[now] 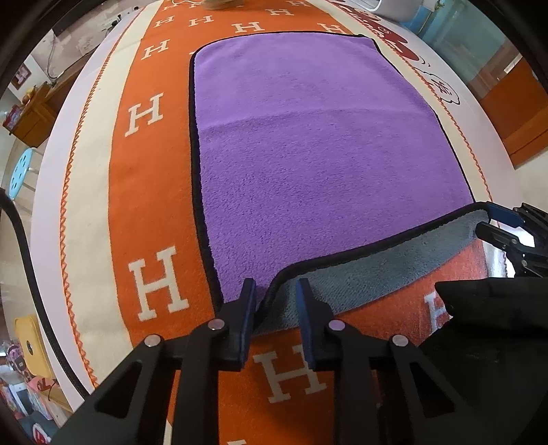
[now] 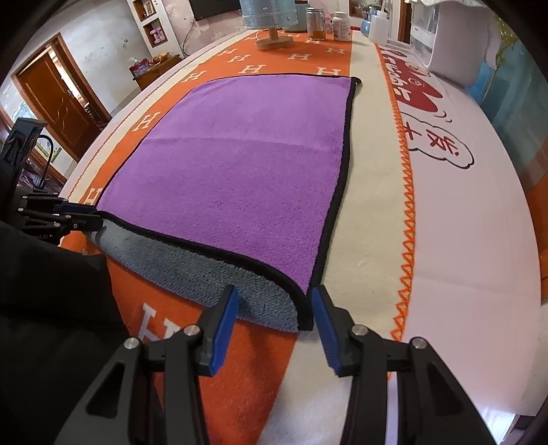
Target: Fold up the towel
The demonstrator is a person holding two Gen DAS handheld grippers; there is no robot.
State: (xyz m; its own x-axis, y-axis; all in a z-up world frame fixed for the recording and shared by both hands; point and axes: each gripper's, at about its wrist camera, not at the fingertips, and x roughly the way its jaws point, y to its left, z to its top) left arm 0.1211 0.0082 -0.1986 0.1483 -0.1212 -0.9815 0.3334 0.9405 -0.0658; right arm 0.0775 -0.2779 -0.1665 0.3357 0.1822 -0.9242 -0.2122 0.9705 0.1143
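A purple towel (image 1: 308, 143) with black trim and a grey underside lies spread on an orange cloth with white H letters (image 1: 150, 191). Its near edge is raised, so the grey underside (image 1: 376, 274) shows. My left gripper (image 1: 275, 301) is open, its blue pads either side of the near left corner. My right gripper (image 2: 274, 308) is open around the near right corner (image 2: 301, 308) of the towel (image 2: 239, 164). The right gripper also shows at the right edge of the left wrist view (image 1: 493, 222), and the left gripper at the left edge of the right wrist view (image 2: 78, 215).
A lamp with a wooden base (image 2: 274, 41), jars and bottles (image 2: 328, 24) stand at the table's far end. A white appliance (image 2: 455, 41) stands at the far right. A black sleeve (image 2: 51, 308) lies near the front. A blue stool (image 1: 22, 171) stands on the floor at the left.
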